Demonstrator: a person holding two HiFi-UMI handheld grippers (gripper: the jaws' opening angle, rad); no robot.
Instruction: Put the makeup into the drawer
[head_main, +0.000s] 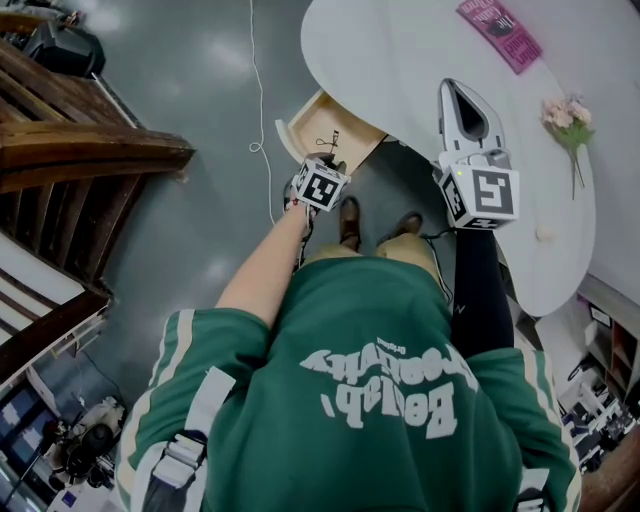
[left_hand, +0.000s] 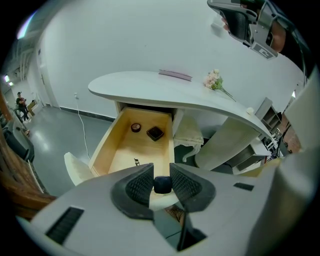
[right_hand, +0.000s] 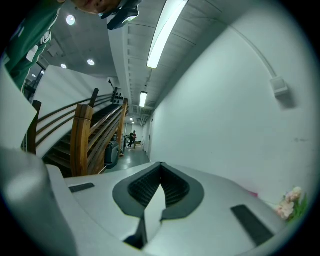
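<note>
**Held item.** One small dark makeup piece (left_hand: 161, 185) is clamped between the ribbed pads of the left gripper (left_hand: 161, 171), over the front end of the open drawer (left_hand: 131, 147). Whether it touches the drawer cannot be told.

**Drawer.** One wooden drawer stands pulled out from under the left edge of the white bench (left_hand: 145, 85).
- At its back end lie two more dark pieces just beside each other: a round one (left_hand: 135, 127) and a square one (left_hand: 155, 133).
- A tiny dark object (left_hand: 136, 161) lies nearer the front, too small to identify.

**Views compared.**
- In the head view the marker cube of the left gripper (head_main: 320, 186) covers its jaws and the held piece. Only the drawer's front part (head_main: 322, 122) shows; the back is hidden under the bench (head_main: 400, 60).
- The head view shows the right gripper (head_main: 452, 88) above the bench's near edge, well apart from the drawer.
- The right gripper view shows the right gripper (right_hand: 160, 169) with its jaws together and nothing between them. Beyond them are a white wall and a wooden staircase (right_hand: 82, 135). The drawer does not appear.

**On the bench.** One pink book (head_main: 498, 32) lies at the far edge, cut off by the frame. One flower sprig (head_main: 568, 122) lies toward the right end.
</note>
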